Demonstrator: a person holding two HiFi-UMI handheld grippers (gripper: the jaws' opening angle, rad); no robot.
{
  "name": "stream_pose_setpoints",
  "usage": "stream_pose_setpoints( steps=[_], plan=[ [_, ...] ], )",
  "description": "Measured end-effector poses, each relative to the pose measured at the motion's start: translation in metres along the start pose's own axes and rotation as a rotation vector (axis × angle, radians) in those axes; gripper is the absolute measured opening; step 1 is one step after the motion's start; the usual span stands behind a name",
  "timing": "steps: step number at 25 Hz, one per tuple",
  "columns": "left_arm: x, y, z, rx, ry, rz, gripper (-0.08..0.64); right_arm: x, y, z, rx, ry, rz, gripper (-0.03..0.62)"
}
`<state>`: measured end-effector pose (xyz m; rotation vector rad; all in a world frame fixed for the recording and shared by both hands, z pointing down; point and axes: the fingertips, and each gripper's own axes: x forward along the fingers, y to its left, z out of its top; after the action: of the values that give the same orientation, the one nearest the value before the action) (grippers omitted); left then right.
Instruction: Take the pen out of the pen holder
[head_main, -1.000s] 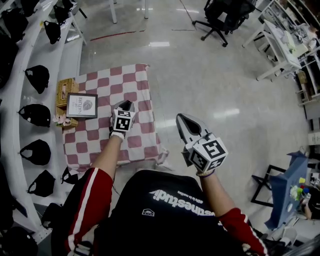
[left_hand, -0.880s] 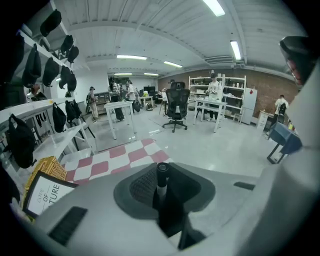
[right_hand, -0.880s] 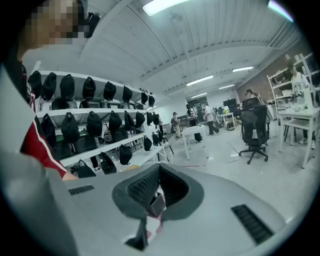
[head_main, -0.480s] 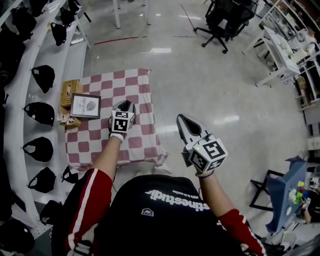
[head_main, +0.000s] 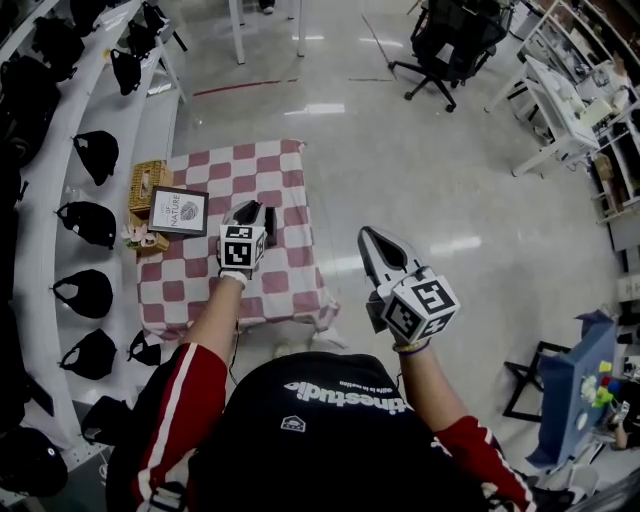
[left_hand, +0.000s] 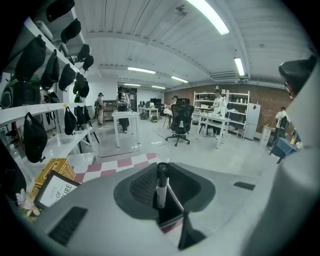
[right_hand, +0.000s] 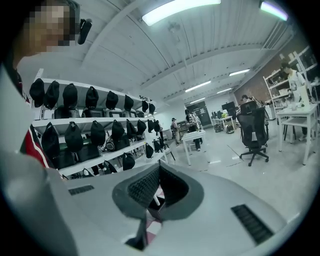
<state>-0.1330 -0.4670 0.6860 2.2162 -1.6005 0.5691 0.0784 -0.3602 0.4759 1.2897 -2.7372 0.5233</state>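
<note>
The left gripper (head_main: 250, 212) is clamped on the pen (left_hand: 161, 192), which stands upright between its jaws, black cap on top and white barrel below. Right under the pen's lower end sits a dark, square-edged thing (left_hand: 170, 216) that may be the pen holder. Whether the pen is clear of it cannot be told.

Below this gripper lies the counter (head_main: 190, 290), covered with a red and white checked cloth (head_main: 270, 165). To the gripper's left on the counter stands a black picture frame (head_main: 178, 211), with a small flower (head_main: 135, 237) just beside its near corner and a wicker basket (head_main: 147, 180) behind it.

The right gripper (head_main: 366, 234) hangs well to the right of the counter, over the shiny floor (head_main: 420, 170). Its jaws meet at the tips and nothing is between them.

Further left of the left gripper runs a white shelf (head_main: 28, 215) hung with black caps (head_main: 78, 293). Far ahead of both grippers stands a black office chair (head_main: 450, 40).
</note>
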Motion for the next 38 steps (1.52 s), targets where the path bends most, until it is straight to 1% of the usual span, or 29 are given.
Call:
stream_pose_setpoints(
  steps=[9, 15, 21, 27, 33, 38],
  plan=[
    [-0.037, -0.003, 0.016, -0.04, -0.088, -0.003, 0.074, -0.006, 0.027, 0.002, -0.026, -0.012, 0.015, 0.0],
    [-0.063, -0.003, 0.031, -0.015, -0.134, -0.024, 0.074, -0.009, 0.046, 0.007, -0.051, -0.021, 0.032, 0.0],
    [-0.093, -0.002, 0.043, -0.065, -0.18, -0.041, 0.074, -0.012, 0.06, 0.015, -0.053, -0.041, 0.027, 0.0],
    [-0.125, -0.005, 0.054, -0.122, -0.232, -0.062, 0.074, -0.017, 0.068, 0.014, -0.043, -0.065, 0.001, 0.0],
    [-0.157, -0.007, 0.072, -0.091, -0.281, -0.066, 0.074, -0.019, 0.081, 0.014, -0.028, -0.077, 0.001, 0.0],
    [-0.188, -0.007, 0.08, -0.02, -0.304, -0.089, 0.074, -0.022, 0.093, 0.012, -0.031, -0.096, -0.001, 0.0]
  ],
)
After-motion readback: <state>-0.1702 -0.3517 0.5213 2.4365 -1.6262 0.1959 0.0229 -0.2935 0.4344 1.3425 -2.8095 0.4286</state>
